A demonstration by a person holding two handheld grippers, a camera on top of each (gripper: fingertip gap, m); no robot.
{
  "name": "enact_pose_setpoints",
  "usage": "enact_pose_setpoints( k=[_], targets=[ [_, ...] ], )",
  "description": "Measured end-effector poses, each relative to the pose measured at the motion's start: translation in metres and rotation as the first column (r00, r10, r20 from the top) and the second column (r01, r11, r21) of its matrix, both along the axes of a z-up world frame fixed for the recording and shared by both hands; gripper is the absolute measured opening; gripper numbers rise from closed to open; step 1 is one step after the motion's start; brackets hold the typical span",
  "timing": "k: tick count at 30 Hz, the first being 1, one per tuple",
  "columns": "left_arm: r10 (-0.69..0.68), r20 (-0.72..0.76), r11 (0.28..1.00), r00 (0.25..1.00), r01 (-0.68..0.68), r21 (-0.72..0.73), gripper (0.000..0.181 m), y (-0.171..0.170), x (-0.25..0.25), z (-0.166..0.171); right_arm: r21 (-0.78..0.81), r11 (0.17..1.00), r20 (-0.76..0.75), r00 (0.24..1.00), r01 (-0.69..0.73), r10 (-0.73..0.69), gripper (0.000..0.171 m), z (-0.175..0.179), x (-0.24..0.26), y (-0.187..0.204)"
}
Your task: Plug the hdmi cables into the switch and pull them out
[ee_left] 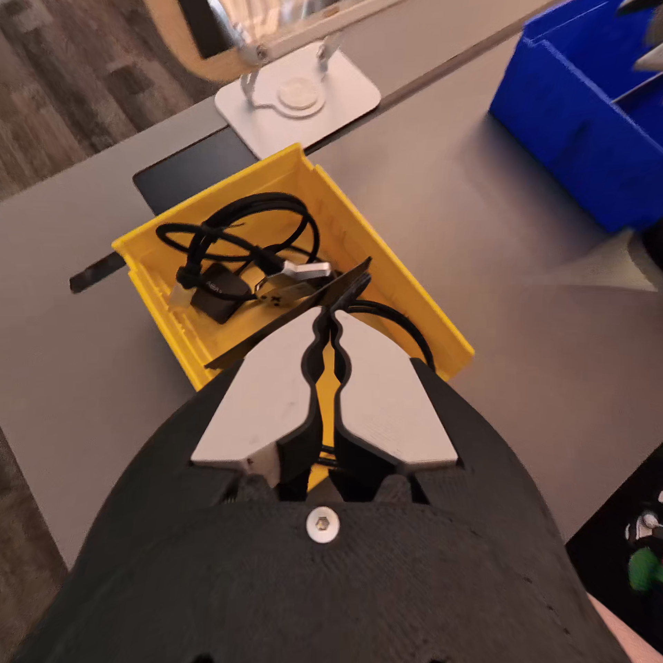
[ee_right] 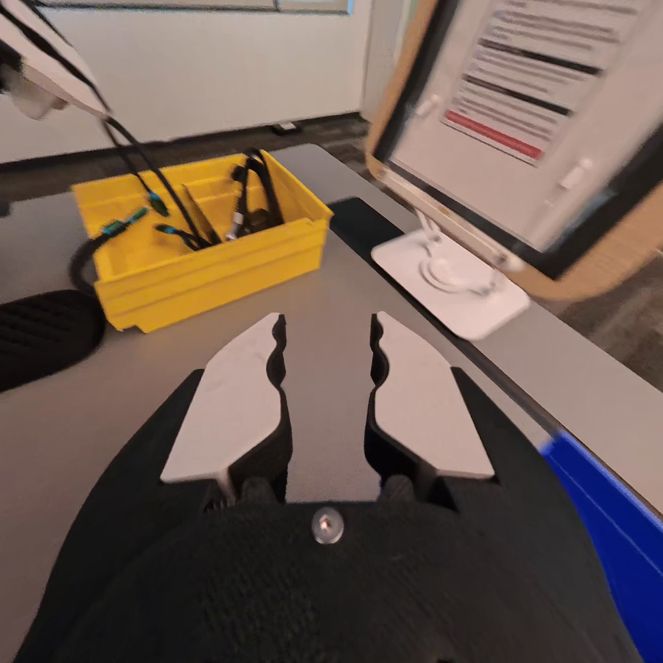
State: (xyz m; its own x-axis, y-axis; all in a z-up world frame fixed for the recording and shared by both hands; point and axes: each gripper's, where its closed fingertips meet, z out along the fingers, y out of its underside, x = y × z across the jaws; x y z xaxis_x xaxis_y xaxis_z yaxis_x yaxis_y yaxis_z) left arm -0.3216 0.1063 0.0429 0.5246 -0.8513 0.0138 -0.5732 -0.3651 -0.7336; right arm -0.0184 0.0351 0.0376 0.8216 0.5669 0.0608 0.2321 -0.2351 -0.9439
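My left gripper (ee_left: 328,312) is shut on a bundle of black cables (ee_left: 391,314) just above the near part of a yellow bin (ee_left: 405,272). In the right wrist view the left gripper (ee_right: 53,82) is high at the top left. The cables (ee_right: 158,175) hang from its tips into the bin (ee_right: 215,265), with teal-marked plugs (ee_right: 158,204) at their ends. Beyond a dark divider (ee_left: 287,315), the far part holds a coiled black cable (ee_left: 251,222), silver plugs (ee_left: 305,269) and a small black box (ee_left: 219,290). My right gripper (ee_right: 328,319) is open and empty over the grey table (ee_right: 323,280).
A screen in a wooden frame (ee_right: 520,107) stands on a white base (ee_right: 448,280) at the table's right edge. A blue bin (ee_left: 574,125) is at the far right. A black rounded object (ee_right: 39,330) lies left of the yellow bin. A dark pad (ee_left: 193,175) lies behind the bin. My right fingertips sit around 30 cm from my left ones.
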Motion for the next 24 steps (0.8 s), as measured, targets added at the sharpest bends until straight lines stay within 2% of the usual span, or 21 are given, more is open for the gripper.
enact_pose_setpoints(
  k=[4,7,10,12,14,15,17,19,21,24],
  targets=[
    [-0.065,0.051,0.998,0.997,0.064,0.019,0.000,-0.023,0.011,0.019,0.084,0.977,-0.057,0.978,-0.196,0.201,0.047,0.002,-0.083,-0.006],
    [-0.073,-0.050,0.997,0.996,0.072,-0.025,0.000,-0.032,0.006,0.003,0.061,0.946,0.020,0.948,-0.318,0.317,0.047,-0.024,-0.141,-0.014],
    [-0.101,-0.179,0.995,0.979,0.095,-0.039,0.003,-0.034,-0.002,-0.024,0.018,0.927,0.152,0.917,-0.375,0.368,0.047,-0.052,-0.174,-0.021],
    [-0.096,-0.281,0.994,0.955,0.078,-0.074,0.018,-0.034,-0.017,-0.044,0.004,0.923,0.234,0.898,-0.384,0.372,0.047,-0.064,-0.183,-0.025],
    [-0.085,-0.348,0.993,0.934,0.049,-0.110,0.030,-0.035,-0.034,-0.058,0.004,0.916,0.250,0.888,-0.400,0.387,0.048,-0.068,-0.188,-0.030],
    [-0.094,-0.352,0.988,0.931,0.043,-0.150,0.027,-0.041,-0.039,-0.063,0.004,0.911,0.243,0.884,-0.412,0.399,0.048,-0.067,-0.191,-0.033],
    [-0.177,-0.310,0.961,0.934,0.097,-0.257,0.031,-0.063,-0.041,-0.067,0.005,0.904,0.225,0.882,-0.427,0.415,0.048,-0.065,-0.192,-0.035],
    [-0.250,-0.261,0.941,0.932,0.171,-0.291,0.038,-0.082,-0.038,-0.065,-0.001,0.905,0.205,0.886,-0.425,0.417,0.048,-0.063,-0.190,-0.034],
    [-0.376,-0.209,0.886,0.903,0.284,-0.366,0.050,-0.110,-0.031,-0.068,-0.014,0.906,0.171,0.891,-0.424,0.420,0.048,-0.061,-0.185,-0.034],
    [-0.448,-0.309,0.855,0.839,0.302,-0.421,0.062,-0.119,-0.032,-0.088,-0.028,0.909,0.113,0.902,-0.417,0.417,0.047,-0.057,-0.177,-0.033]
  ],
)
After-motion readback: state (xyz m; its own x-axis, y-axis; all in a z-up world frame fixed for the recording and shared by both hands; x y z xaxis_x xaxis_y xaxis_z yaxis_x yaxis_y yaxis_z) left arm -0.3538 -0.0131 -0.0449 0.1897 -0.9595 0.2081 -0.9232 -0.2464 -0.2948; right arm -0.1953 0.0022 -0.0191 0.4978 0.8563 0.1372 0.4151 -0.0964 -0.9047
